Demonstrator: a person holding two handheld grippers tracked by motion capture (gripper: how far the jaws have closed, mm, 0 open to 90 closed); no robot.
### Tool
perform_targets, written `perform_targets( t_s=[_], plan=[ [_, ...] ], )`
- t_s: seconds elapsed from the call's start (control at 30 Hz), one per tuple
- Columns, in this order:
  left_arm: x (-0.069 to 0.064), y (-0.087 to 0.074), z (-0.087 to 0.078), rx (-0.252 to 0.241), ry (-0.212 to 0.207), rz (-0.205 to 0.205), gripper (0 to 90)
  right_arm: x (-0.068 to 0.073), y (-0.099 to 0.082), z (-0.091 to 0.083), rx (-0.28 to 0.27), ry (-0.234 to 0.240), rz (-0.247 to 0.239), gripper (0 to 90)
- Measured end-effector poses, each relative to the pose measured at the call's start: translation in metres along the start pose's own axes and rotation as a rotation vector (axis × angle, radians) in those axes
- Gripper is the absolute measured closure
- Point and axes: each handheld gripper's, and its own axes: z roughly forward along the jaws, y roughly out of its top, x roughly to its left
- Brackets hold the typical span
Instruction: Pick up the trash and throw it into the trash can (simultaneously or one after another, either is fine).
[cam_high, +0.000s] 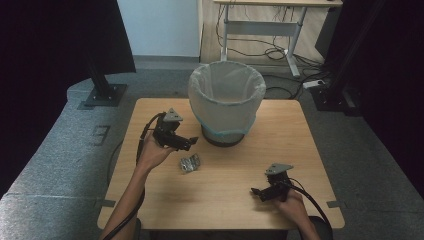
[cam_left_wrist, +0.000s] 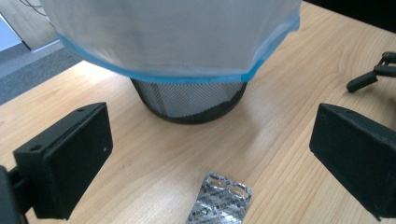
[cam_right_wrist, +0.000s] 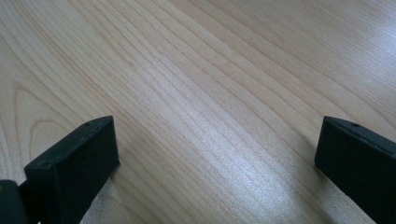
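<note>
Left gripper (cam_high: 189, 143) raised above blister pack (cam_high: 190, 163), jaws wide, wrist bent

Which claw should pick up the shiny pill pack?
The left claw, probably. It is open and close beside the pill pack, which lies between its jaws in the left gripper view. The right claw is open too, but farther off, over bare table.

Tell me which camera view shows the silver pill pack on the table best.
The left gripper view: the pill pack lies close up between the open jaws of the left gripper, with its foil blisters visible. The high view shows it small, on the table in front of the bin. The right gripper view looks at bare wood.
</note>
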Motion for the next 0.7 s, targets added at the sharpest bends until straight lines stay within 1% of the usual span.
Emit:
perform_targets(
  t_s=[0.17,0.23,0.27,0.33,0.4,0.43,0.47,0.7],
  plan=[
    [-0.002,-0.016,0.008,-0.003,-0.012,-0.012,0.0,0.0,0.0,0.0,0.002,0.0,0.0,0.0],
    [-0.003,-0.024,0.012,0.001,-0.013,-0.01,0.0,0.0,0.0,0.0,0.001,0.0,-0.001,0.0],
    [-0.003,-0.024,0.012,0.001,-0.013,-0.01,0.0,0.0,0.0,0.0,0.001,0.0,-0.001,0.0],
    [-0.005,-0.03,0.016,0.007,-0.018,-0.007,0.0,0.0,0.0,0.0,0.003,0.0,0.002,0.0],
    [-0.007,-0.037,0.021,0.02,-0.022,-0.003,0.0,0.0,0.0,0.0,0.001,-0.001,0.003,0.0],
    [-0.008,-0.043,0.025,0.033,-0.031,-0.007,0.0,0.0,0.0,0.0,0.001,-0.001,-0.001,0.0],
    [-0.008,-0.043,0.025,0.033,-0.031,-0.007,0.0,0.0,0.0,0.0,0.001,-0.001,-0.001,0.0],
    [-0.01,-0.061,0.039,0.071,-0.04,-0.018,0.0,0.0,0.0,0.0,0.0,0.0,0.004,0.0]
  ],
)
